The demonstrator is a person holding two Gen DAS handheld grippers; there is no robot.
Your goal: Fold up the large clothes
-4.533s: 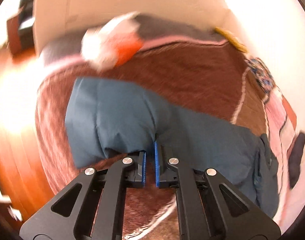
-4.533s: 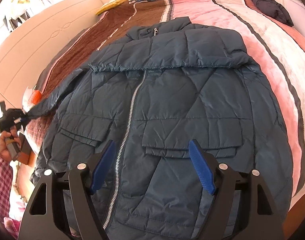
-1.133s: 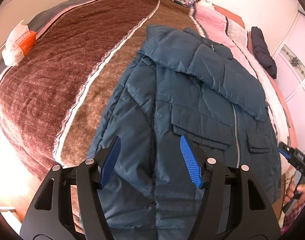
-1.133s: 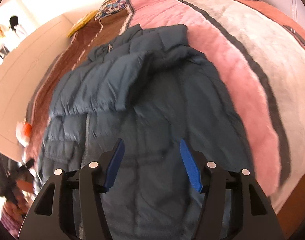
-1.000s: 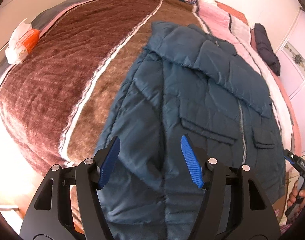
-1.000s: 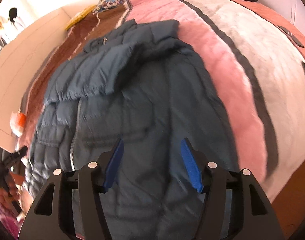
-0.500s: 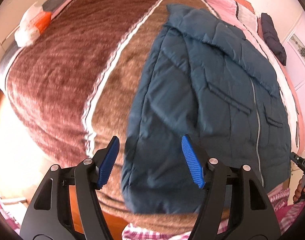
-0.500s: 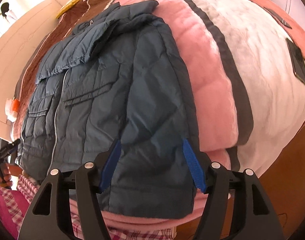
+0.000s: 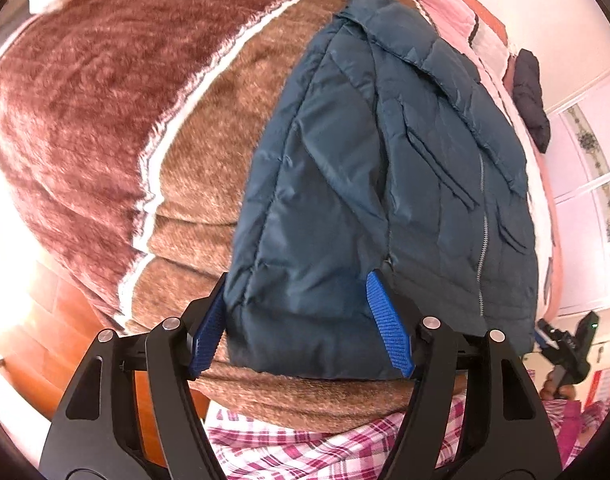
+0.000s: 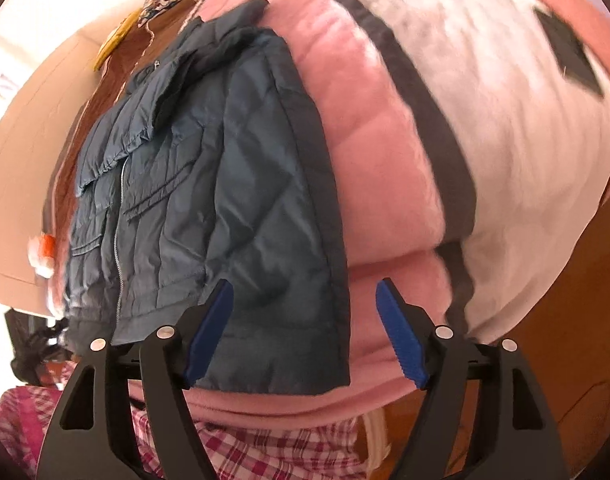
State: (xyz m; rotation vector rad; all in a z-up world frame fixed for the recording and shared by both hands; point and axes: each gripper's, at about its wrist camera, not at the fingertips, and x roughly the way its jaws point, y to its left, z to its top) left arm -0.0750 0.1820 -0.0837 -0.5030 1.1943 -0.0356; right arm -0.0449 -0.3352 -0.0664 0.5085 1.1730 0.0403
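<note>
The jacket (image 9: 385, 184) lies flat on the bed (image 9: 177, 168), front up and zipped, with both sleeves already folded in, so it forms a long narrow panel. Its long axis runs from the hem at the bed's near edge, about 6 o'clock in both wrist views, up to the collar near 12 o'clock in the left view and 11 o'clock in the right view. The hem points at the person, whose checked clothing shows below it.

The left tool (image 9: 301, 324) straddles the hem's left corner, released, with its jaws widening; the fabric sits between the blue pads (image 9: 389, 328) without being pinched. The right tool (image 10: 305, 332) does the same at the hem's right corner (image 10: 305, 344), also released and widening, with cloth in its gap but not gripped.

Judging by this placement, each tool is lined up on one hem corner so both can lift the bottom edge together and carry it toward the collar, halving the length.
</note>
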